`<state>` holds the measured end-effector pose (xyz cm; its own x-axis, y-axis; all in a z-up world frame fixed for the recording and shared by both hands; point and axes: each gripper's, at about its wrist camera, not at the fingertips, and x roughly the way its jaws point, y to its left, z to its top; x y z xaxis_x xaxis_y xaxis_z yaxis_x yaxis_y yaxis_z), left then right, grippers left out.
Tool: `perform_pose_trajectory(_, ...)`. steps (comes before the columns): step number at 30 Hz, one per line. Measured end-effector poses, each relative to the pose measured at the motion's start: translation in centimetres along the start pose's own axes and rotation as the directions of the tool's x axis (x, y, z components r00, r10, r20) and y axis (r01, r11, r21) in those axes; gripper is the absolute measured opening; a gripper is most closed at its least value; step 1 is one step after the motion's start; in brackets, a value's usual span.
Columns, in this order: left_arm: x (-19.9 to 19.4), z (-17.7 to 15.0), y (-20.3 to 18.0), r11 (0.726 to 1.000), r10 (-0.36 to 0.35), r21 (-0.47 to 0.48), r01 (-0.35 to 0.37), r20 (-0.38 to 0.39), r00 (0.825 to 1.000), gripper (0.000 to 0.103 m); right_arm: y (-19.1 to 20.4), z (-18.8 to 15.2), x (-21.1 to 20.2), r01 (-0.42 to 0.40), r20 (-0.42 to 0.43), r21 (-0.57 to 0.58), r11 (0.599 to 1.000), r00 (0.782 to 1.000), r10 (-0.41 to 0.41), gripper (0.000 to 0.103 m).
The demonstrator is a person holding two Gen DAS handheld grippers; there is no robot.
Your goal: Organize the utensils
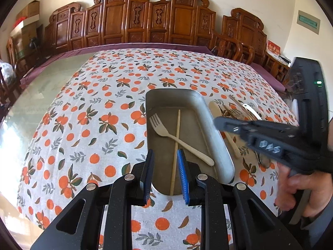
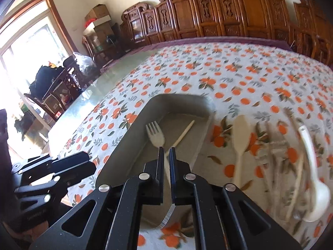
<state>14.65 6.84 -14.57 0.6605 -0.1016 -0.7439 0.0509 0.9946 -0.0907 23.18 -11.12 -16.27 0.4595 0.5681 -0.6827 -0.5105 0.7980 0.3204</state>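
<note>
A grey metal tray (image 1: 218,141) (image 2: 129,133) lies on the orange-print tablecloth. In it lie a cream fork (image 1: 166,135) (image 2: 155,135) and a single wooden chopstick (image 1: 177,141) (image 2: 185,133), crossed. My left gripper (image 1: 165,156) is open over the tray's near end, holding nothing. My right gripper (image 2: 166,152) hovers over the tray with its jaws nearly together and the fork's handle seen in the narrow gap; it also shows at the right of the left wrist view (image 1: 249,133). To the right of the tray lies a pile of utensils: a cream knife (image 2: 241,139) (image 1: 216,108), metal forks (image 2: 276,145), a white spoon (image 2: 316,195).
The tablecloth (image 1: 104,104) covers part of a glass-topped table (image 1: 41,87). Carved wooden chairs (image 1: 145,20) line the far side. My left gripper's body appears at the left of the right wrist view (image 2: 52,177). A window and cluttered furniture stand at far left.
</note>
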Motion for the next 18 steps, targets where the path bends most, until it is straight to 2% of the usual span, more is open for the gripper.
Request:
perform_pose_trajectory(2, -0.1, 0.1, -0.4, 1.0, -0.003, 0.007, 0.003, 0.001, 1.0, 0.021, -1.0, -0.1, -1.7, 0.026, 0.021, -0.014, 1.0, 0.999, -0.025, 0.008)
perform_pose_trajectory(4, -0.2, 0.2, -0.9, 1.0, -0.007, 0.016, 0.007, 0.007, 1.0, 0.028, -2.3, -0.3, -3.4, 0.055, 0.043, -0.019, 0.998, 0.998, -0.054, 0.008)
perform_pose_trajectory(6, -0.5, 0.3, -1.3, 1.0, -0.012, 0.023, 0.012, 0.012, 1.0, 0.031, -3.5, -0.5, -4.8, 0.087, 0.061, -0.026, 0.996, 0.994, -0.085, 0.008)
perform_pose_trajectory(11, -0.8, 0.7, -2.9, 0.999, -0.028, 0.046, 0.028, 0.013, 1.0, 0.033, -6.8, -0.9, -7.5, 0.169, 0.096, -0.04, 0.985, 0.982, -0.165, 0.008)
perform_pose_trajectory(18, -0.6, 1.0, -5.3, 0.995, -0.042, 0.09, 0.042, -0.004, 0.999, 0.033, -11.3, -1.6, -9.1, 0.21, 0.118, 0.031, 0.977, 0.97, -0.213, 0.008)
